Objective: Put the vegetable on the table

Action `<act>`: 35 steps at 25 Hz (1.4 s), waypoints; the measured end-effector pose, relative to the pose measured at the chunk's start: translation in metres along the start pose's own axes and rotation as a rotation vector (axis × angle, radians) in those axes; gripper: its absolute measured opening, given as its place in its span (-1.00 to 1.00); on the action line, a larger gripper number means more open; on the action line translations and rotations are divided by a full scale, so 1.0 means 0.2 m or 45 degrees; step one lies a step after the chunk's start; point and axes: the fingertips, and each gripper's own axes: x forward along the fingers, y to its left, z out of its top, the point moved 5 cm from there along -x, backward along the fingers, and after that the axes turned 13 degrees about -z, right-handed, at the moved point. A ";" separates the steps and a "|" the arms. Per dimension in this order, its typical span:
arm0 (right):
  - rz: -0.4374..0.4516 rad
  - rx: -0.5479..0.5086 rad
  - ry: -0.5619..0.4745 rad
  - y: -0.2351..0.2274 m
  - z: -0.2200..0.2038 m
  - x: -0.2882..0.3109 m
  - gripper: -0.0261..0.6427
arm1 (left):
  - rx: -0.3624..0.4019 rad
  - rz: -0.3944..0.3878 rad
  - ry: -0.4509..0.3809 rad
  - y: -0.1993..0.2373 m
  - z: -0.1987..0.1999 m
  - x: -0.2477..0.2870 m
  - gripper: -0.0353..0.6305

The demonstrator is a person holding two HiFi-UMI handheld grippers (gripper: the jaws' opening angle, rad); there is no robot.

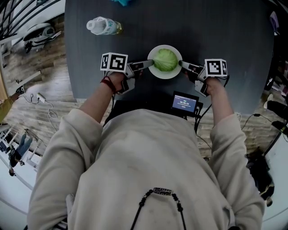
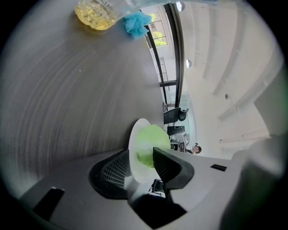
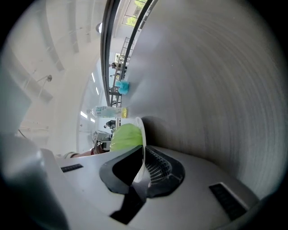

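In the head view a dark surface (image 1: 225, 36) fills the upper half, its near edge running just ahead of the person's wrists. A white plate (image 1: 167, 75) carrying the green vegetable (image 1: 165, 60) lies near that edge, about midway along it. The left gripper (image 1: 148, 64) meets the plate's left rim and the right gripper (image 1: 183, 65) its right rim. A bottle (image 1: 103, 25) lies on its side well apart at the far left, and a blue scrap (image 1: 120, 2) sits at the far edge. Bare surface spreads wide beyond the plate and to its right. A small screen (image 1: 184, 103) hangs below the near edge between the forearms, and wood floor (image 1: 36, 72) shows at the left. In the left gripper view the jaws stand apart with the plate's rim (image 2: 137, 130) between them. The rim lies against one pad while the other pad stands clear beside the vegetable, so nothing is clamped. Open surface stretches away to the bottle and the blue scrap. In the right gripper view the jaws are closed tight on the thin plate rim (image 3: 142, 130), the vegetable bulging just past them. The plate casts a shadow close under itself, but I cannot tell whether its base touches the surface. Empty surface extends to the right.
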 end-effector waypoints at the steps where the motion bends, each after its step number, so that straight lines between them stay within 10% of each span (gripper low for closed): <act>1: -0.017 -0.011 0.002 0.00 0.00 0.00 -0.84 | 0.003 -0.003 0.008 0.00 0.00 0.00 -0.40; 5: -0.054 -0.029 0.017 -0.01 -0.01 0.00 -0.83 | 0.020 -0.012 0.020 -0.01 0.00 0.01 -0.30; 10: -0.105 -0.006 -0.171 0.02 0.05 -0.12 -0.21 | 0.012 -0.097 -0.080 -0.04 0.03 -0.01 0.09; 19: -0.141 0.061 -0.460 0.03 0.11 -0.44 -0.17 | 0.012 -0.183 -0.308 -0.17 0.10 -0.19 0.12; 21: -0.167 0.010 -0.486 0.10 0.09 -0.47 -0.23 | 0.076 -0.246 -0.303 -0.31 0.11 -0.21 -0.07; 24: -0.245 -0.110 -0.550 0.25 0.09 -0.54 -0.81 | 0.177 -0.305 -0.297 -0.54 0.14 -0.23 -0.88; 27: -0.318 -0.314 -0.623 0.47 0.07 -0.61 -0.87 | 0.477 -0.185 -0.297 -0.76 0.18 -0.27 -0.88; 31: -0.389 -0.688 -0.812 0.92 0.05 -0.80 -0.87 | 1.193 0.051 -0.378 -1.26 0.21 -0.34 -0.88; 35: -0.417 -1.045 -1.097 1.39 -0.03 -1.00 -0.88 | 1.613 0.045 -0.458 -1.65 0.13 -0.43 -0.88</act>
